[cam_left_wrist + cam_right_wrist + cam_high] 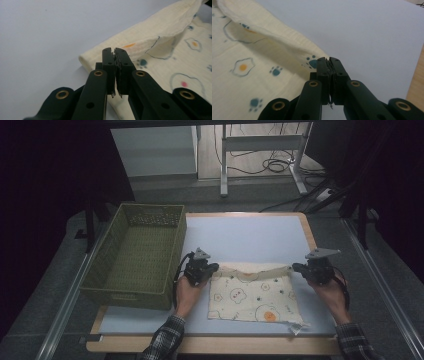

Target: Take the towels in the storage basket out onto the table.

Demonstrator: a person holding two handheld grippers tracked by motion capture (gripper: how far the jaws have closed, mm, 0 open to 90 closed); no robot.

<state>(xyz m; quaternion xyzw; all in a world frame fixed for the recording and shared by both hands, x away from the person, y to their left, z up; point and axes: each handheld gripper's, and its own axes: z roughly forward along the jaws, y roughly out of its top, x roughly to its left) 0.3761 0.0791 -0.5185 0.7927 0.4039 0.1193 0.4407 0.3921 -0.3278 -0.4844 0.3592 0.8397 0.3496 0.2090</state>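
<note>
Cloths: one, a cream cloth [255, 292] printed with fried eggs and blue paw marks; it lay on the surface [250, 232] toward 6 o'clock, between the two hands.
Cloth shape: roughly rectangular, its far edge folded back toward the person in a soft roll; a loose corner with a small tag stuck out at 5 o'clock.
Cloth texture: crinkled, gauze-like weave, seen close in the left tongs view [160, 32] and the right tongs view [262, 55].
Tongs: two sets, black, hard plastic with brass-coloured rivets.
Left tongs [214, 268]: pressed together, pinching the folded far-left corner of the cloth; in their own view [115, 53] the jaws met with cloth edge at the tips.
Right tongs [296, 267]: pressed together on the folded far-right corner; own view [329, 62] showed jaws shut at the cloth's edge.
Hands: two, in checked sleeves, entering from 6 o'clock.
Baskets: one, an olive green basket [100, 270], rectangular, woven-lattice plastic walls, at 9 o'clock, beside the left hand.
Surface: one, pale grey-blue smooth sheet with a wooden rim.
Hard to make out: how much cloth sat between the pads, hidden by the jaws; the room beyond 12 o'clock was dim, with table legs and cables only faintly seen.
</note>
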